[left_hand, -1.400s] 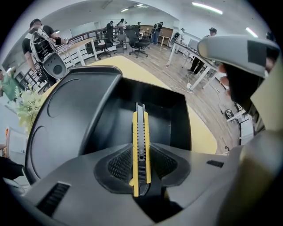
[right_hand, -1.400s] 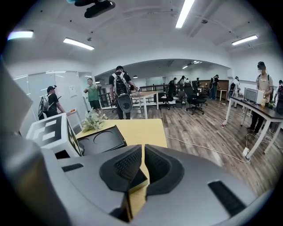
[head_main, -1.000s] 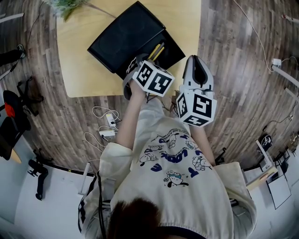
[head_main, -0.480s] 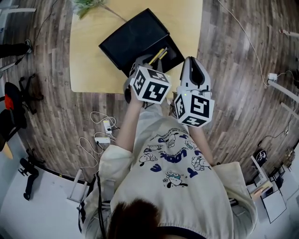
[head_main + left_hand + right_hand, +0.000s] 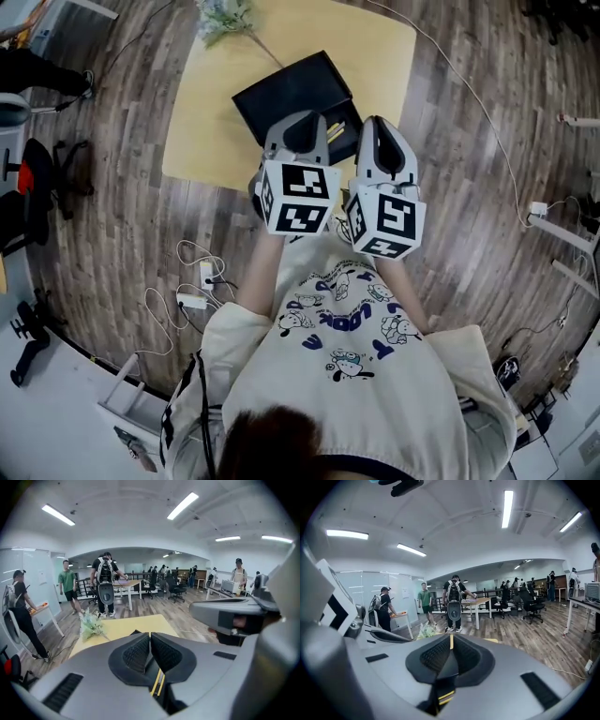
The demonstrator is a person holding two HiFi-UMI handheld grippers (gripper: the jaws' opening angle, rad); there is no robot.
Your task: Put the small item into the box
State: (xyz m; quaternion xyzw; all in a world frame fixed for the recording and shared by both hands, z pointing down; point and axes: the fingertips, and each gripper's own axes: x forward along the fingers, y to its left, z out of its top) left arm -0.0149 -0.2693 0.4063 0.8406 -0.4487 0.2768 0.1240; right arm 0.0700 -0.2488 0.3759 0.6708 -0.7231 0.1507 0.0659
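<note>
Right tool (image 5: 450,639) jaws together, people (image 5: 454,599) beyond

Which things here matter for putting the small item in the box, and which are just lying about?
Job:
- black box on the yellow table
- yellow sticks lying in its open part

Lying about:
- green sprig at the table's far corner
- power strip and cables on the floor
- office chair off to the side
</note>
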